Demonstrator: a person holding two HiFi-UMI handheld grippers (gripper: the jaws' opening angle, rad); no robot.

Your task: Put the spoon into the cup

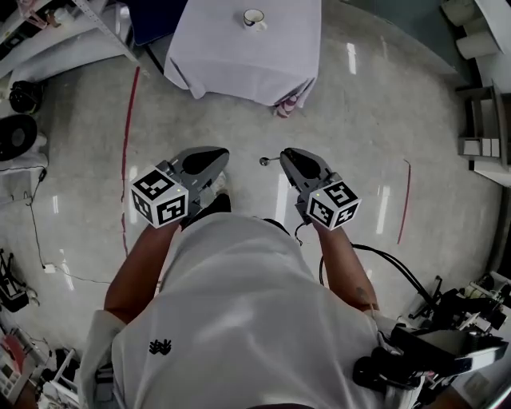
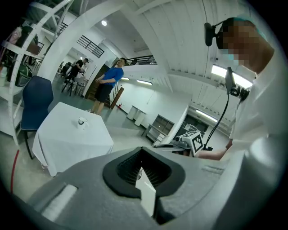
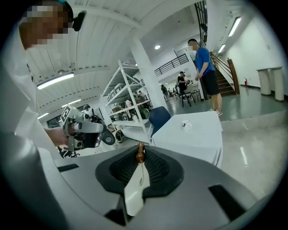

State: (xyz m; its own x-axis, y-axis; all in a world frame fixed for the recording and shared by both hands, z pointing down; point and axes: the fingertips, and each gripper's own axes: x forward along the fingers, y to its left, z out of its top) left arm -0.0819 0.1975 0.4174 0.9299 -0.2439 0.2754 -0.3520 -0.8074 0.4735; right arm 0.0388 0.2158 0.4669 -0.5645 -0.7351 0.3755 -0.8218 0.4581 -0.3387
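We stand on the floor well back from the table (image 1: 239, 64), and the cup (image 1: 255, 18) sits alone on top of that table, on its white cloth. The spoon (image 1: 265, 161) is far short of the table. Our right gripper (image 1: 286, 156) pinches it with the jaws closed on its brown handle, and the small bowl juts out past the jaw tips. Our left gripper (image 1: 217, 156) has its jaws pressed together on nothing and hangs just as far from the table. The step in hand, as we judge it, is the carry, so most of the task lies ahead. To do it well, we keep the pinch firm and the spoon steady while we walk up to the near edge of the table. We stop short of the hanging cloth (a tug on it could shift the cup). Then we bring the spoon over the cup from above, tilt the bowl downward and lower it inside the rim before we let the jaws part. The cup looks light, so we avoid knocking its wall, and the free gripper could steady it if needed.
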